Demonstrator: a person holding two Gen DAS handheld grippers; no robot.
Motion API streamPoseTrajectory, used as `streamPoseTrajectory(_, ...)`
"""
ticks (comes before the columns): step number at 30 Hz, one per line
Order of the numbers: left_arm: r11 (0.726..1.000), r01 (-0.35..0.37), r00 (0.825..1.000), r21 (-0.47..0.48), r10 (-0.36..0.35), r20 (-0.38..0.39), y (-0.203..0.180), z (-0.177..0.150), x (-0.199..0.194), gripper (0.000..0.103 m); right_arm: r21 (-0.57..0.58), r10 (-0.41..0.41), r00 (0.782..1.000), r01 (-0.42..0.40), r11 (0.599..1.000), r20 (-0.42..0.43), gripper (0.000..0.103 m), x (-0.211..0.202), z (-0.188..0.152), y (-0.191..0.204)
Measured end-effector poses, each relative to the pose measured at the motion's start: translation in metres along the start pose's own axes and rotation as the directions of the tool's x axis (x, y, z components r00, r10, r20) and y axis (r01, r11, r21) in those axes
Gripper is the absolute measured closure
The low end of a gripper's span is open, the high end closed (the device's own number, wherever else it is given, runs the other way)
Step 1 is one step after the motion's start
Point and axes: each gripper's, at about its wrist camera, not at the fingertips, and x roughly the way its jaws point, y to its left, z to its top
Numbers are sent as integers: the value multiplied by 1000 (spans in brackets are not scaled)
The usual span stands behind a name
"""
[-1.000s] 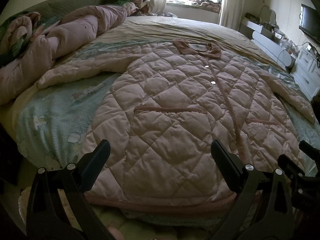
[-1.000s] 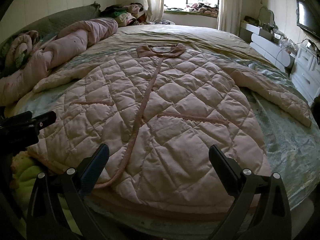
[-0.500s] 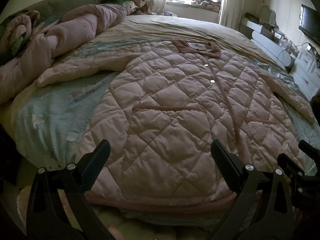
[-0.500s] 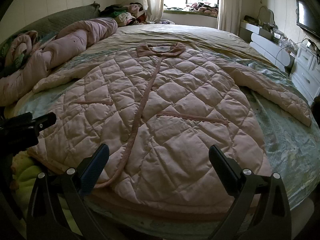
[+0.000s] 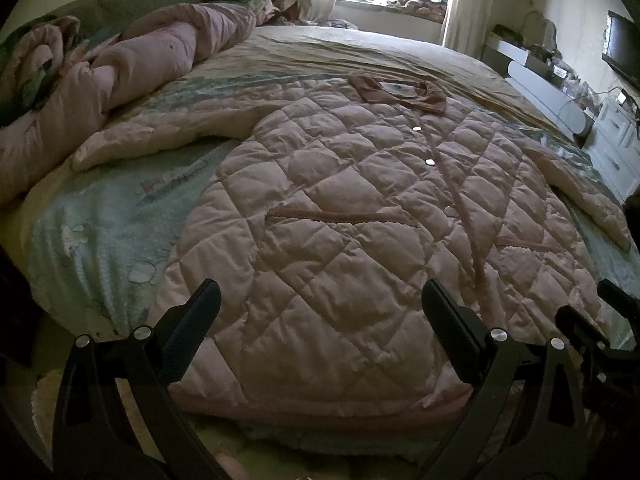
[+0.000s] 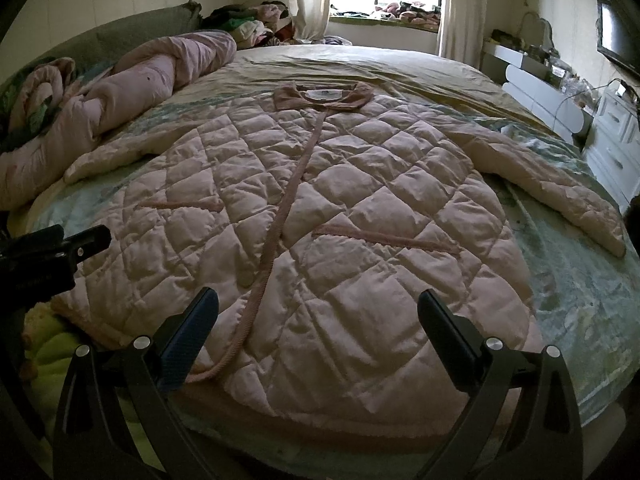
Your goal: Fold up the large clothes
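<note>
Quilted coat (image 6: 320,208) flat on bed (image 6: 580,300)

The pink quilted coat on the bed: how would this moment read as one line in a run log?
stage: pre-fold | pink quilted coat: flat on bed, sleeves spread | left gripper: open, at hem | right gripper: open, at hem

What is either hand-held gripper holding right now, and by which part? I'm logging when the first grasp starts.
Nothing is held. The left hand-held gripper and the right hand-held gripper both hang open above the hem end of the quilted pink coat.
</note>
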Motion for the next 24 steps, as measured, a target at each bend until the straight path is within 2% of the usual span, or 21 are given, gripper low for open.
streamPoseTrajectory(14,999,31,998,-31,-32,-55,-11,42,35,9,32,-39,999,38,999,22,4,31,51,-41)
streamPoseTrajectory(19,999,17,998,-29,-18,-53,-21,70,49,9,56,-44,999,42,998,28,4,45,77,-64)
streamPoseTrajectory(22,1000,11,998,-26,-12,-53,-26,85,57,9,63,-78,996,75,995,43,4,53,91,-79)
streamPoseTrajectory(24,998,33,997,-46,-36,-62,-28,95,63,9,81,-87,995,84,993,38,4,59,99,-90)
